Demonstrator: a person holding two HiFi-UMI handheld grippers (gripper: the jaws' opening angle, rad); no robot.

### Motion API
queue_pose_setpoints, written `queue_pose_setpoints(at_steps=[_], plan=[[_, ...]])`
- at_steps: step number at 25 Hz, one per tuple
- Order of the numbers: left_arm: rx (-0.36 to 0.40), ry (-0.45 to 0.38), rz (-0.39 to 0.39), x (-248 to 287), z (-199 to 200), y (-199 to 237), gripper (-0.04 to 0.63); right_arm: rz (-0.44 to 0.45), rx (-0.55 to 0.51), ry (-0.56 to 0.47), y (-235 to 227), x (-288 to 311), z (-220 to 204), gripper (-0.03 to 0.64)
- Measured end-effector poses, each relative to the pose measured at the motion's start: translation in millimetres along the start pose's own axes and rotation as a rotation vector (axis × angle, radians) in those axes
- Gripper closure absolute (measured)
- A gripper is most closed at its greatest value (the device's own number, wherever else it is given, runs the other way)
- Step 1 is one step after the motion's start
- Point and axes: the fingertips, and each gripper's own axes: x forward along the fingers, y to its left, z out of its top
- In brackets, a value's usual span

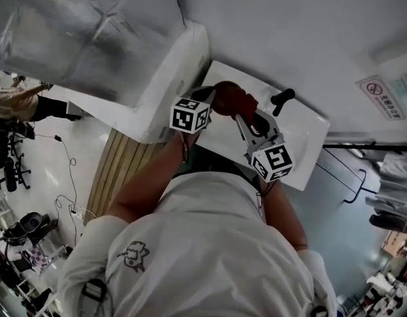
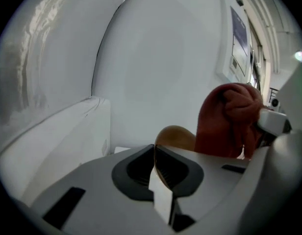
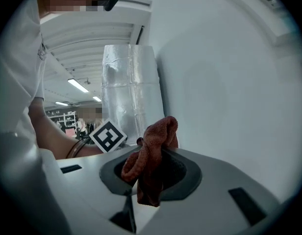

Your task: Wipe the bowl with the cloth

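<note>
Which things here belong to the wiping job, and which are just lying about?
In the job: bowl, gripped by left gripper; cloth, gripped by right gripper.
Lying about: black handle on the white table; foil-wrapped column; wall sign.

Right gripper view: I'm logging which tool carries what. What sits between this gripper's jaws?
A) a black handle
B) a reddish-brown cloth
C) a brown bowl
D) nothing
B: the reddish-brown cloth is bunched up and pinched between the jaws of the right gripper.
</note>
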Motion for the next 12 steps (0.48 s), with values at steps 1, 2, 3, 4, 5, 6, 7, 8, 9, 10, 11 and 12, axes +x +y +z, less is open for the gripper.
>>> queue_pose_setpoints(at_steps=[1,2,3,4,5,6,7,8,9,10,11,12], plan=[[0.008,-0.013,-0.003,-6.6,3.4,-1.2,0.571,-0.002,-0.032,0.015,2.1,5.2,2.9,0.522],[0.013,-0.027,-0.007,-12.9,7.2,-3.4,0.571,-0.007,-0.068,0.033,3.2,10.1,5.9,0.522],[0.019,-0.04,-0.012,-19.3,11.2,-6.6,0.571,-0.017,-0.103,0.054,3.5,14.7,8.6,0.522],[0.026,-0.054,-0.016,-25.8,15.4,-10.3,0.571,-0.03,-0.137,0.08,3.8,19.6,10.1,0.522],[0.037,-0.066,-0.019,-32.4,19.7,-14.0,0.571,-0.042,-0.172,0.115,4.5,25.2,9.6,0.522],[0.05,-0.079,-0.021,-39.0,24.5,-17.5,0.572,-0.053,-0.21,0.161,5.7,31.8,6.9,0.522],[0.064,-0.091,-0.023,-45.3,29.5,-20.9,0.572,-0.063,-0.253,0.216,7.3,38.8,2.4,0.522],[0.077,-0.102,-0.025,-51.3,34.2,-23.9,0.572,-0.075,-0.303,0.278,8.9,45.8,-3.5,0.522],[0.088,-0.112,-0.03,-57.3,37.9,-26.5,0.572,-0.091,-0.359,0.34,10.5,52.0,-9.5,0.522],[0.095,-0.12,-0.035,-63.3,40.9,-28.3,0.572,-0.11,-0.418,0.397,12.3,57.3,-13.9,0.522],[0.1,-0.129,-0.041,-69.4,43.7,-29.3,0.572,-0.129,-0.477,0.446,14.6,62.3,-16.0,0.522],[0.103,-0.139,-0.047,-75.7,47.4,-29.6,0.572,-0.143,-0.531,0.485,17.4,67.2,-16.0,0.522]])
